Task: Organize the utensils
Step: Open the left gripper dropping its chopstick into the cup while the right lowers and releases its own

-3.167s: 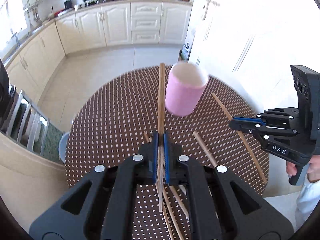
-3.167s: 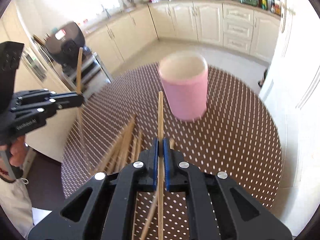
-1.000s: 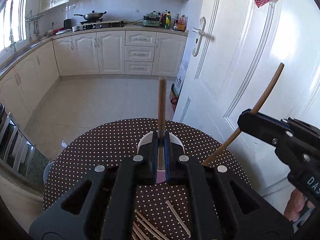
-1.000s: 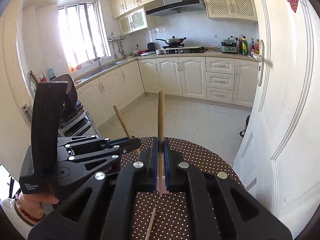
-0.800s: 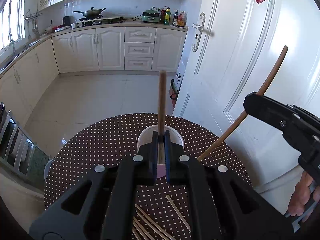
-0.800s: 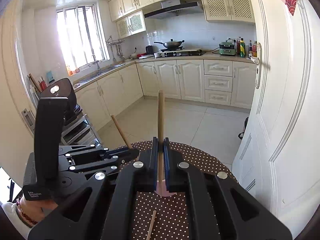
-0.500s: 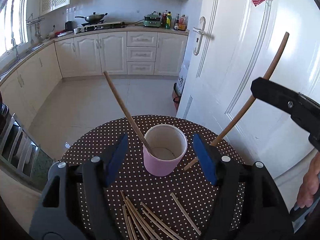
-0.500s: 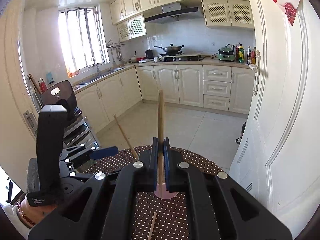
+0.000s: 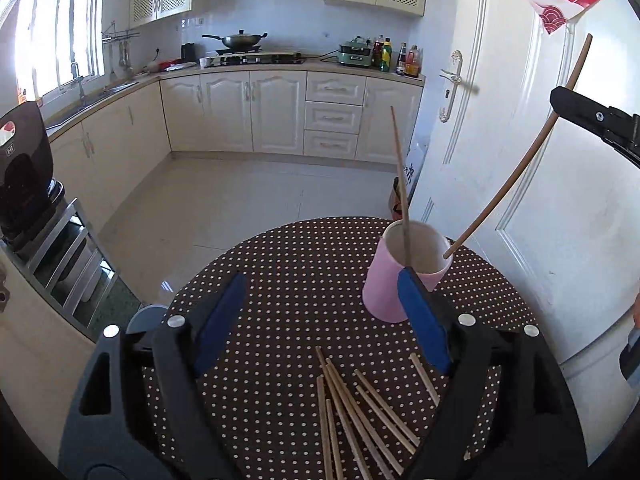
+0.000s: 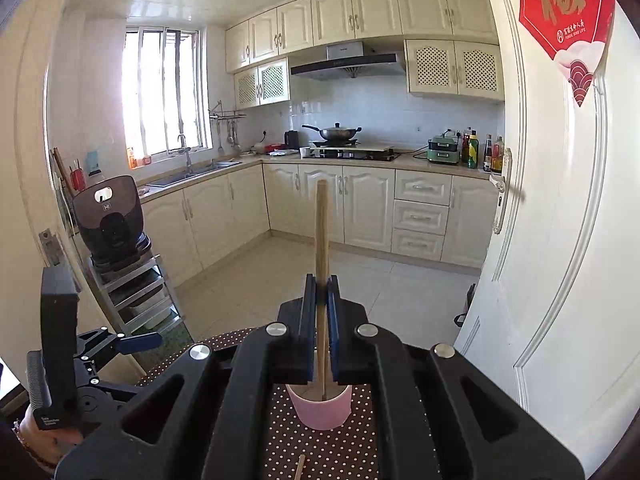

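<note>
Overhead, left claw [image 9: 320,320] wide, empty; right claw [image 10: 319,312] pinching chopstick [image 10: 321,232]; "H" appliance [image 10: 107,216].

Bright daylight pours through the window [image 10: 164,92], blown out to white glare; the white door [image 9: 532,184] shines hard; both views are sharp at centre, bowed at the edges, black in the corners.

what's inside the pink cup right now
One chopstick stands inside the pink cup, leaning on its rim. The right gripper's chopstick tip is at the rim. The cup's bottom is hidden.
</note>
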Action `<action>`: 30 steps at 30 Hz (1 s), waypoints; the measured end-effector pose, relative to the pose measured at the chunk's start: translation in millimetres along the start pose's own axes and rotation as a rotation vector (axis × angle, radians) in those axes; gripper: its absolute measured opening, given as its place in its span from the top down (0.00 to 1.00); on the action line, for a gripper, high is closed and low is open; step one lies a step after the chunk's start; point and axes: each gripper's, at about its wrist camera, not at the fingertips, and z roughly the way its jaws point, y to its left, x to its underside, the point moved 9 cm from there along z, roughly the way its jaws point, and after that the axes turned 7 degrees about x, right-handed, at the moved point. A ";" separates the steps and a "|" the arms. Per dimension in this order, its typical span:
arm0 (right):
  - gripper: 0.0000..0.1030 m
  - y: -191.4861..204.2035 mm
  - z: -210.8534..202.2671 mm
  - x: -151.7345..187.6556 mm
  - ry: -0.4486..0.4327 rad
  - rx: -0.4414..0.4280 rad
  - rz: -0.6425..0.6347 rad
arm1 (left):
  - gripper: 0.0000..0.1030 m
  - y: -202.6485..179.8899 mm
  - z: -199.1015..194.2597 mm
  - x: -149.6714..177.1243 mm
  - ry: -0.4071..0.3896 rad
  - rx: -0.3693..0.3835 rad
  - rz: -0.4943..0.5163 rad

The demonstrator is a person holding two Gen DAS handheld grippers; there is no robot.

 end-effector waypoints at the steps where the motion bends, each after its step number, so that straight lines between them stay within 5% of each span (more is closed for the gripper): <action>1: 0.96 1.1 5.9 4.3 0.010 0.001 -0.002 | 0.25 4.5 -0.4 4.1 0.006 -0.006 -0.004; 10: 0.96 6.1 40.1 39.6 0.097 0.013 0.007 | 0.25 23.7 1.7 24.5 0.037 -0.019 -0.022; 30: 0.92 1.3 46.5 61.1 0.164 -0.006 0.063 | 0.25 20.9 3.6 36.8 0.073 -0.006 -0.019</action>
